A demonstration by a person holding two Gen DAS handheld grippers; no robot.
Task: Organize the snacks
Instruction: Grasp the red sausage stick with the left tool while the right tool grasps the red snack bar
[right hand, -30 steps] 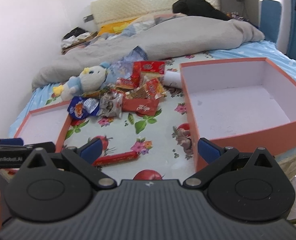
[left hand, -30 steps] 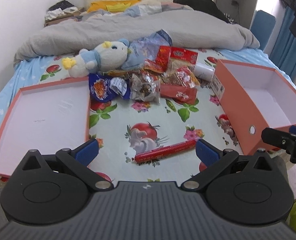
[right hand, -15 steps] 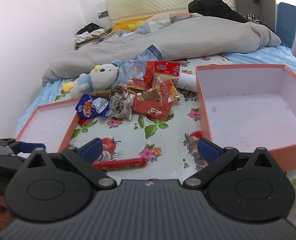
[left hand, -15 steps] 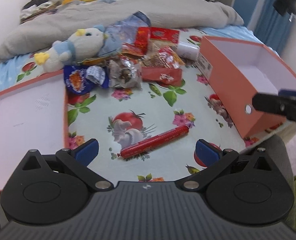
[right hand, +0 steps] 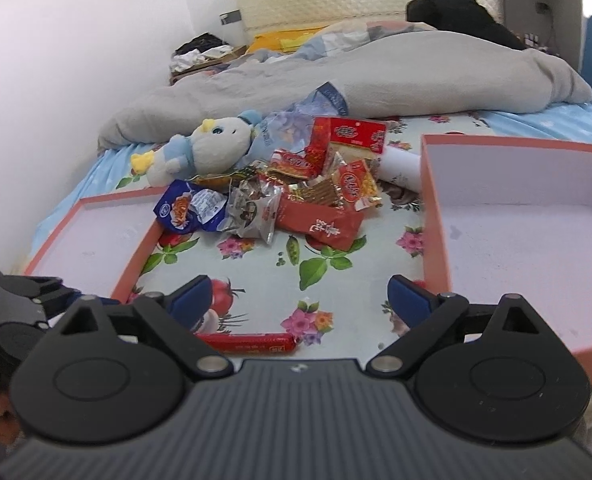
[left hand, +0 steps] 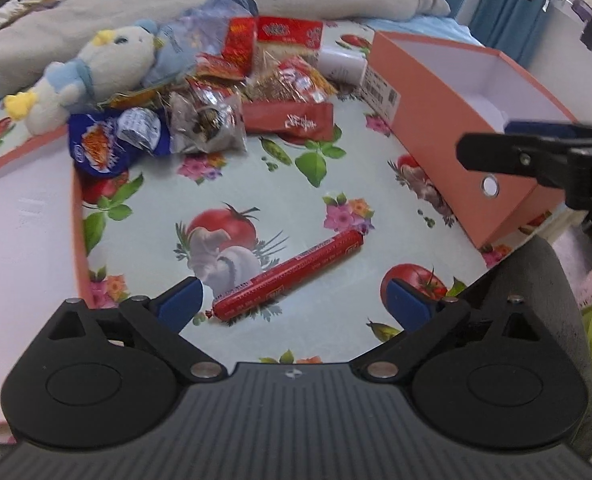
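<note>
The left gripper (left hand: 291,296) is spread wide, with one red sausage stick (left hand: 285,276) lying low-centre between its fingers. The right gripper (right hand: 302,298), nothing between its jaws, is closing. Two orange boxes (right hand: 436,208) (right hand: 135,248) flank one jumbled snack pile (right hand: 296,192); separate packets there are hard to count.

the red sausage stick (right hand: 251,343) is half hidden behind the right gripper (right hand: 300,300) body at 6 o'clock in the right wrist view. the orange box (right hand: 436,240) is cut off at 3 o'clock, the orange lid (left hand: 75,216) at 9 o'clock. print on the snack packets (left hand: 287,120) is too blurred to read.
</note>
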